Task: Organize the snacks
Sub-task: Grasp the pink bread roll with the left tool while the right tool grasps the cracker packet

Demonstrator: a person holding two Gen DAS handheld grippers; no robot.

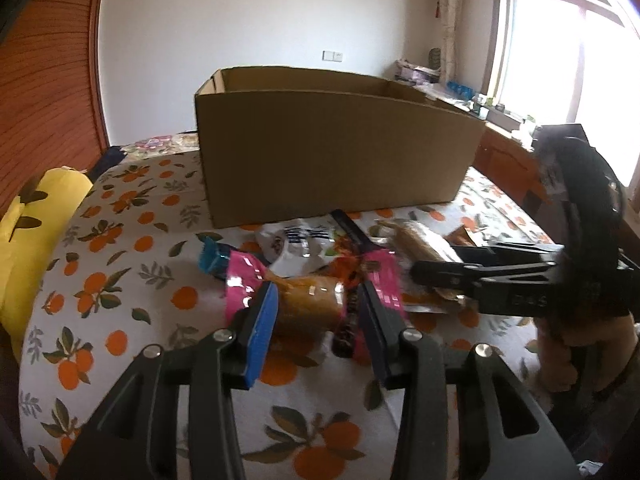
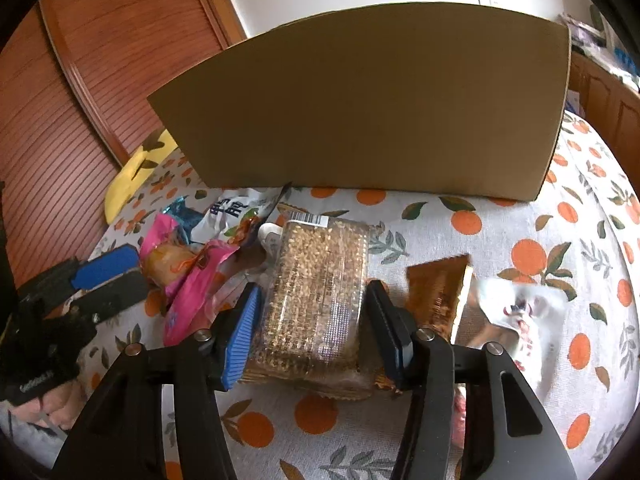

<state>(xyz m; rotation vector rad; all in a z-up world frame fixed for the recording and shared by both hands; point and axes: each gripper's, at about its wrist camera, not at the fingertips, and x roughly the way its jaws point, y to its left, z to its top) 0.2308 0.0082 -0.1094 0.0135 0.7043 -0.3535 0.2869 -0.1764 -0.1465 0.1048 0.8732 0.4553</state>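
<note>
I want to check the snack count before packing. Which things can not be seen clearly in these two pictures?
- Inside of the cardboard box: right wrist view shows only its front wall; left wrist view sees just the rim, so its contents are hidden.
- White packet: left wrist view, partly covered by the pink-wrapped cake.
- Silver pouch: right wrist view, blurred, print unreadable.
- Sesame bar pack: near end hidden behind the right gripper fingers.

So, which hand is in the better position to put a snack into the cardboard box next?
Both straddle a snack. The right gripper looks slightly better: its fingers sit squarely on either side of the sesame bar pack, directly before the cardboard box. The left gripper frames a pink-wrapped bun lying among other packets.
</note>
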